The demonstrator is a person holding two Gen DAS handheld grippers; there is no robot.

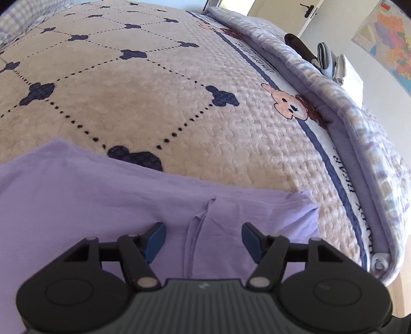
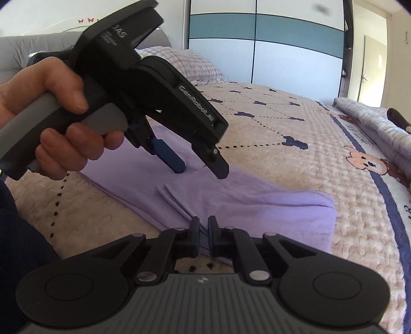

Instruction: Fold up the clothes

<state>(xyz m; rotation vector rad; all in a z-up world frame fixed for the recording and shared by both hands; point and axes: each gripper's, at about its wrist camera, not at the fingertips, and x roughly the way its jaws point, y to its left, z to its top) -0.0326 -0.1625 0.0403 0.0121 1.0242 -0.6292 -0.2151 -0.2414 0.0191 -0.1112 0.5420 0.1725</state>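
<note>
A lilac garment (image 1: 102,195) lies partly folded on the cream quilted bedspread (image 1: 143,84); it also shows in the right wrist view (image 2: 257,205). My left gripper (image 1: 203,237) is open, its blue fingertips (image 1: 156,237) spread just above a fold seam of the garment. From the right wrist view the left gripper (image 2: 200,168) hovers over the cloth, held by a hand (image 2: 48,113). My right gripper (image 2: 203,231) is shut on the near edge of the lilac garment, pinching stacked folded layers.
A rolled blue-and-white blanket (image 1: 334,84) lies along the bed's right edge with dark and white items (image 1: 331,64) on it. A checked pillow (image 2: 185,64) sits at the headboard. A wardrobe (image 2: 269,46) and a door (image 1: 308,12) stand beyond.
</note>
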